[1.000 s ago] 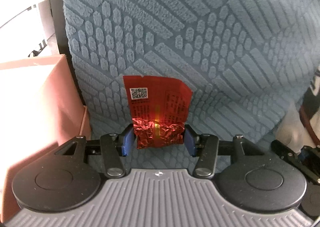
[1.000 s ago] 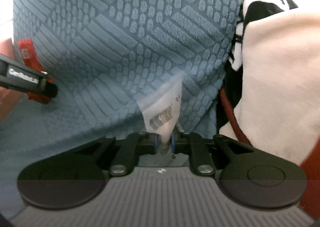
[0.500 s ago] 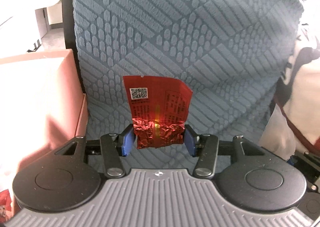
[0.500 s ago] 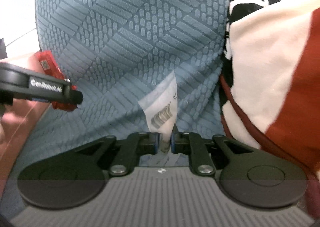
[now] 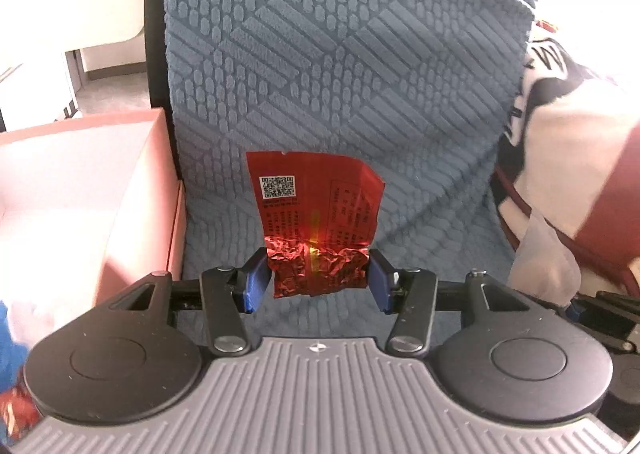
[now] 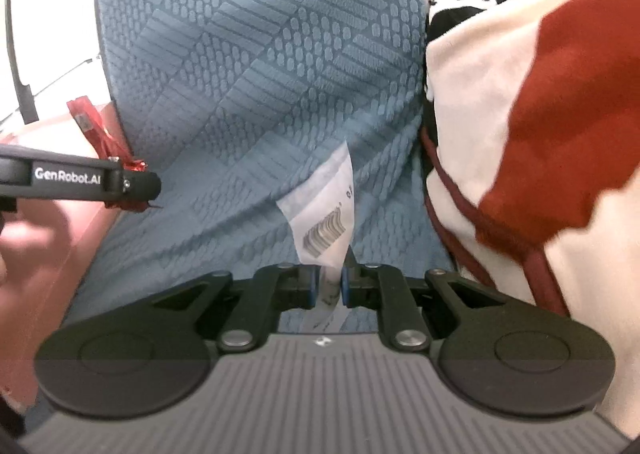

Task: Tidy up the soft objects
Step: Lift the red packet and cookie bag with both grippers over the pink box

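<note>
Red foil packet [image 5: 316, 226], crinkled at its lower end, is squeezed between the blue pads [image 5: 253, 281] of the left gripper [image 5: 318, 278] and is held up in front of the blue patterned cushion [image 5: 360, 66]. A thin clear plastic packet [image 6: 325, 214] is pinched by the nearly closed right gripper [image 6: 330, 285], beside a white, red and black blanket [image 6: 520, 114]. A pink box [image 5: 80, 174] is seen at the left.

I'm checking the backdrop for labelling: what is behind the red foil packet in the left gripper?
Behind the red foil packet is the blue textured blanket, draped down. The patch directly behind the packet is covered, as is whatever the blanket hangs over.
</note>
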The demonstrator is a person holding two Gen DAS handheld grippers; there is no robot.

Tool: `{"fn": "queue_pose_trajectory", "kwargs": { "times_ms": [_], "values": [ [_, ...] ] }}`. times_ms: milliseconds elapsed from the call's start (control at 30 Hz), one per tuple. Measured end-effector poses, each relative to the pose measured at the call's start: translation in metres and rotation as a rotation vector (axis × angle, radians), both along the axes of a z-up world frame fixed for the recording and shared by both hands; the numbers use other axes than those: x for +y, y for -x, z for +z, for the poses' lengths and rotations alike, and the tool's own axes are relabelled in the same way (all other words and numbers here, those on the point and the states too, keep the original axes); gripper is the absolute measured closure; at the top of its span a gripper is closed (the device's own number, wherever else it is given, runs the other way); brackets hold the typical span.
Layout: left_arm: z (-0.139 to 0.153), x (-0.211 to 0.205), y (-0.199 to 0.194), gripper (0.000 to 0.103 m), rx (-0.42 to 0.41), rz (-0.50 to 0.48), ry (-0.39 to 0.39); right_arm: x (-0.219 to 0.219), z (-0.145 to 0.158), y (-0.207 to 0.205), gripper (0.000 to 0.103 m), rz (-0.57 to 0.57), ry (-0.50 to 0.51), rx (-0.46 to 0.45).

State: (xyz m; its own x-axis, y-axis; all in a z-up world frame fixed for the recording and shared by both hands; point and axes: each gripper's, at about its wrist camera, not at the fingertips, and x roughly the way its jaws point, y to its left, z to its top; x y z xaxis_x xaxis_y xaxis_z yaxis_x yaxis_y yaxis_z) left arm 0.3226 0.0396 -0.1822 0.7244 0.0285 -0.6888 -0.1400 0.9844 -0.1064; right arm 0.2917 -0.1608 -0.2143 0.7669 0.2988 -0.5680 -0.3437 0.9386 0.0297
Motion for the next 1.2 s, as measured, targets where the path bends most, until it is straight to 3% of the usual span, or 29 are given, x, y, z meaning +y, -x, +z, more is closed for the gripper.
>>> {"fn": "queue_pose_trajectory", "kwargs": {
  "times_ms": [567,767,1200],
  "values": [
    [0.017,-0.016,0.086,0.045,-0.02,-0.07,-0.005,-0.012,0.017,0.085,0.088,0.004,-0.054,0.025],
    [0.029,-0.016,0.107,0.046,-0.026,-0.049,-0.004,-0.02,0.018,0.104,0.088,-0.012,-0.064,0.068],
    [0.07,-0.022,0.158,0.045,-0.008,-0.044,0.056,-0.032,0.063,0.146,0.088,0.0,-0.083,0.067]
  ]
}}
